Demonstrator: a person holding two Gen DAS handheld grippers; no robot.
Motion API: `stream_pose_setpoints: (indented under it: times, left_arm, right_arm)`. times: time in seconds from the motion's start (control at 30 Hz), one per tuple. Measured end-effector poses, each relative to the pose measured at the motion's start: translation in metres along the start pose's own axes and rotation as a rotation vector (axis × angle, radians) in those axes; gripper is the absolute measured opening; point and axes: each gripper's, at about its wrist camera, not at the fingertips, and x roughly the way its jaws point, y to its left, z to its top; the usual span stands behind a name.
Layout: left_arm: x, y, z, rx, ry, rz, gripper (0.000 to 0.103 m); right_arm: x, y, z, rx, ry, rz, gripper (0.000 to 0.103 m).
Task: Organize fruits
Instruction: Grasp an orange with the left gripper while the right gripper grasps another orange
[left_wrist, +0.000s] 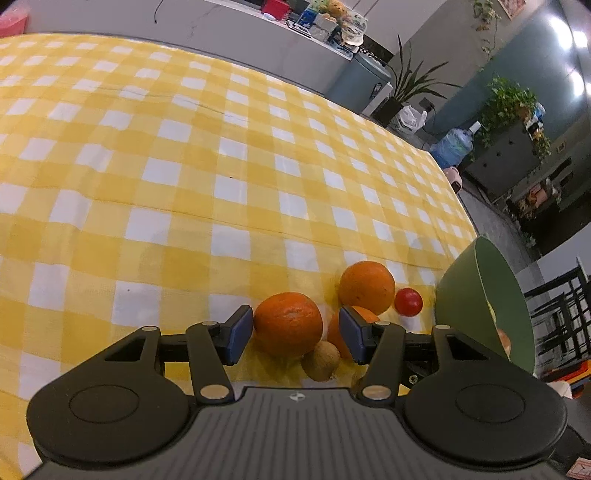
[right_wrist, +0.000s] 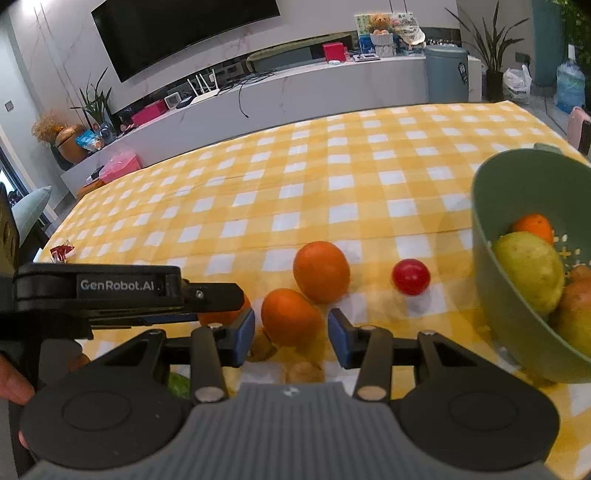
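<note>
In the left wrist view my left gripper stands open around an orange on the yellow checked cloth; the left pad is at its skin and a gap shows at the right pad. A small brown fruit lies just below it. Two more oranges and a red round fruit lie to the right. In the right wrist view my right gripper is open, with another orange between its tips and untouched. The left gripper appears side-on at the left.
A green colander at the right holds a yellow-green fruit, an orange and other fruit. Another orange and the red fruit lie ahead. Small brown fruits sit under the fingers. A red wrapper lies far left.
</note>
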Motion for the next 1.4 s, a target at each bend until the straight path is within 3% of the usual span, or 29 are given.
stream_pose_setpoints:
  times: [0.23,0.7,1.4]
  left_arm:
    - [0.006,0.008,-0.002,-0.03,0.018,-0.031,0.05]
    - [0.007,0.01,-0.004,-0.005,0.007,-0.053,0.052]
    - [0.001,0.015,-0.008,-0.008,-0.02,-0.06,0.048]
  right_arm:
    - [0.012,0.002,0.003,0.013,0.017,-0.006,0.042]
    - [0.025,0.0,0.001,0.059,0.059,-0.013,0.04]
    - [0.022,0.011,0.008,-0.067,0.073,-0.024,0.038]
